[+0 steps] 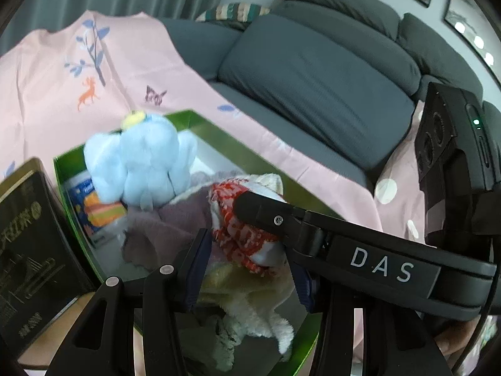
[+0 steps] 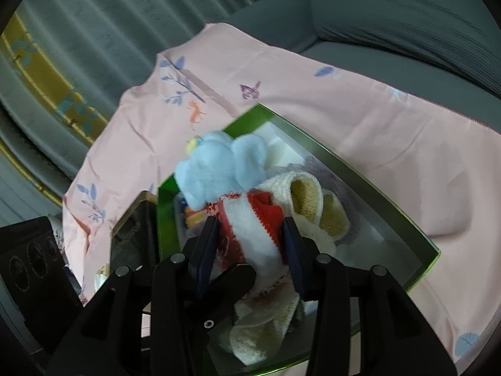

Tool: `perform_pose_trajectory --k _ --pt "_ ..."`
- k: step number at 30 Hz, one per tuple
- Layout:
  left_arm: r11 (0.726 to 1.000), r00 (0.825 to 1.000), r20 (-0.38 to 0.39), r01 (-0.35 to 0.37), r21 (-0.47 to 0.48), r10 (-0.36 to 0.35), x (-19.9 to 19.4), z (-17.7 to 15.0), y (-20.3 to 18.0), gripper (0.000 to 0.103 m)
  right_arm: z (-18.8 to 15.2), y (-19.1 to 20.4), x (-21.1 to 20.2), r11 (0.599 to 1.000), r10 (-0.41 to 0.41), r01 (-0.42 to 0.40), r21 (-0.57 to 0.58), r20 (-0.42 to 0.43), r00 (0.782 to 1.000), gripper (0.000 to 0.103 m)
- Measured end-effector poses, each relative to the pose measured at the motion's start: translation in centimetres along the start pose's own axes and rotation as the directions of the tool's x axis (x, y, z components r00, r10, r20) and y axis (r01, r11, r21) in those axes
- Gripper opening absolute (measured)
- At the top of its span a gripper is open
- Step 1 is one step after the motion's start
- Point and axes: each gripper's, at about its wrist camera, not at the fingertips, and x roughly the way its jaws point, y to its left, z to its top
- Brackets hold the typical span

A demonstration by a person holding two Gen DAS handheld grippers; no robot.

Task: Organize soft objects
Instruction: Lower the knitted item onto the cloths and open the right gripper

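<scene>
A green-rimmed box (image 1: 184, 119) (image 2: 247, 116) lies on a pink printed sheet and holds soft things. A light blue plush (image 1: 144, 159) (image 2: 219, 166) sits at its far end beside a mauve cloth (image 1: 169, 219) and a cream fluffy piece (image 1: 250, 307) (image 2: 307, 197). Over the box hangs a red-and-white knitted piece (image 1: 244, 235) (image 2: 250, 238). My left gripper (image 1: 250, 272) is shut on it from one side and my right gripper (image 2: 250, 244) from the other. One right gripper finger (image 1: 260, 210) crosses the left wrist view, and a left gripper finger (image 2: 231, 285) shows low in the right wrist view.
A black box with gold print (image 1: 28, 250) (image 2: 134, 228) stands against the green box's left side. The pink sheet (image 1: 62, 78) (image 2: 375, 125) covers a grey sofa (image 1: 313, 78) with thick cushions. A colourful printed packet (image 1: 94, 210) lies inside the box under the plush.
</scene>
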Motion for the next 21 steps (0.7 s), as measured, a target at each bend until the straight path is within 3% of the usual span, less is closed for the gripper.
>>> perform_pose_trajectory --k 21 --pt "0.998 0.997 -0.047 -0.056 -0.008 0.055 1.6 -0.3 -0.4 0.05 -0.2 -0.4 1.1 0.999 -0.053 0.053 0.004 -0.029 0.998 0.043"
